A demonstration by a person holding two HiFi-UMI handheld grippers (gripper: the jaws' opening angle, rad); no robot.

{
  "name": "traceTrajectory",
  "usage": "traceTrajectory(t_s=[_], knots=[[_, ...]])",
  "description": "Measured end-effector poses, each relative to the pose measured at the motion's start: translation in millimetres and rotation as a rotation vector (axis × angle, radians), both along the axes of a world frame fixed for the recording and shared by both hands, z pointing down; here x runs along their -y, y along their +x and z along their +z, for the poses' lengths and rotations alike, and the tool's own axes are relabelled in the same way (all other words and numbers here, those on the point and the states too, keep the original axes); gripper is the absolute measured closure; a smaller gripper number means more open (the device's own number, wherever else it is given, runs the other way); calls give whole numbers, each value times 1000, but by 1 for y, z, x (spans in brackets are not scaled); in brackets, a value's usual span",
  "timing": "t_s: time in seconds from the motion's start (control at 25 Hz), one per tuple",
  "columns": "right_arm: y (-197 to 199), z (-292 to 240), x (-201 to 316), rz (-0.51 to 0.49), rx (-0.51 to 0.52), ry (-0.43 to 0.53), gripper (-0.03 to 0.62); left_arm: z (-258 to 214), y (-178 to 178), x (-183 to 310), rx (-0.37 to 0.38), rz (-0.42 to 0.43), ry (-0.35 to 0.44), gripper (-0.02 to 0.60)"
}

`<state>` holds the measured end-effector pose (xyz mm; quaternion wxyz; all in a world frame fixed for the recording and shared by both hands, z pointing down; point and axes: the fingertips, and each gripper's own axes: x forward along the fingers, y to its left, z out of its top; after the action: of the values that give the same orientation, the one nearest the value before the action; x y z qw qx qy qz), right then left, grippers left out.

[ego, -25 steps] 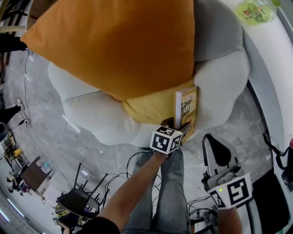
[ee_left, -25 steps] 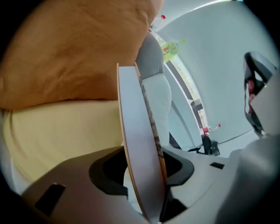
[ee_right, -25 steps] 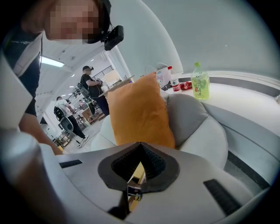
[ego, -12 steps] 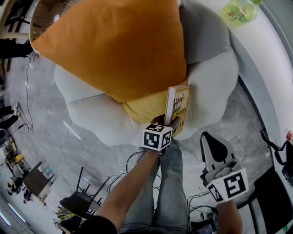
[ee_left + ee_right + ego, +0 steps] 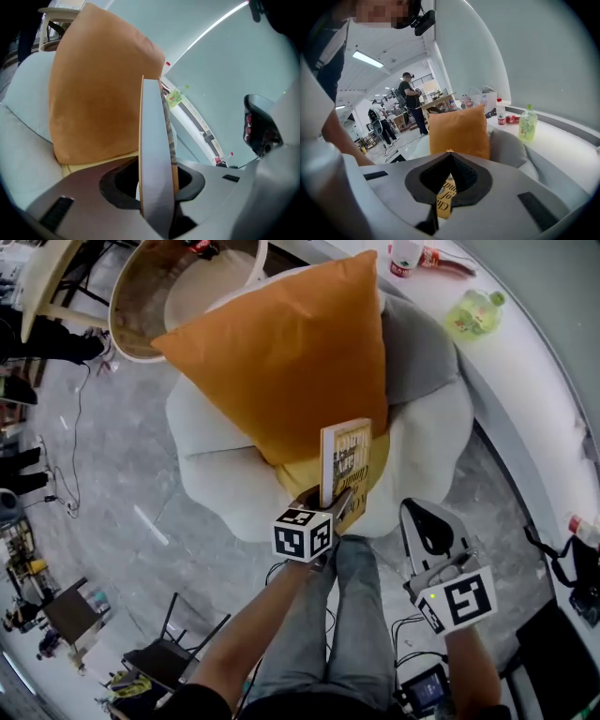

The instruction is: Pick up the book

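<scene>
Left gripper [image 5: 330, 499] jaws clamped on the book [image 5: 345, 457], held upright at 6 o'clock of the orange cushion [image 5: 291, 352]. Right gripper [image 5: 427, 521], at 4 o'clock, jaws together, empty.

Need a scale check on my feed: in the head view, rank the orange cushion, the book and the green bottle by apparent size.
Largest: orange cushion.
Next: book, seen partly edge-on.
Smallest: green bottle, though it sits farther from the camera on the white ledge, so its real size is unsure.
</scene>
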<state>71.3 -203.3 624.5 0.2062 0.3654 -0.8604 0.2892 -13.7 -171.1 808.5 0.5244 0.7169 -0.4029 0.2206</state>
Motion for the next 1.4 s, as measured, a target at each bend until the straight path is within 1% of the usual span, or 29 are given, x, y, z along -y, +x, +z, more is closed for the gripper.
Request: traceTrajectory(t_s=[0.24,0.44,0.56,0.68,0.88,1.08,1.2,1.28,1.4], knots=[[-24,-71,20,-27,6,92,591,-84,-39,14,-4,-56,102,431],[-35,-124,32,-41,6,156,591,-158,-66,22,19,-46,205,431],[-36,-162,39,-26,12,192,591,-207,-84,24,27,-53,277,431],[-34,-199,47,-28,11,249,591,-254,-98,32,35,-83,350,431],[-28,-251,44,-33,14,327,591,-338,-106,34,8,-112,486,431],[-25,-292,25,-69,19,390,591,-420,-104,10,-1,-134,610,431],[-26,-325,15,-66,38,433,591,-463,-110,-8,19,-144,688,431],[-27,-341,6,-82,40,466,591,-489,-118,-23,40,-172,734,431],[-23,-364,-6,-88,36,503,591,-525,-128,-48,50,-235,790,431]])
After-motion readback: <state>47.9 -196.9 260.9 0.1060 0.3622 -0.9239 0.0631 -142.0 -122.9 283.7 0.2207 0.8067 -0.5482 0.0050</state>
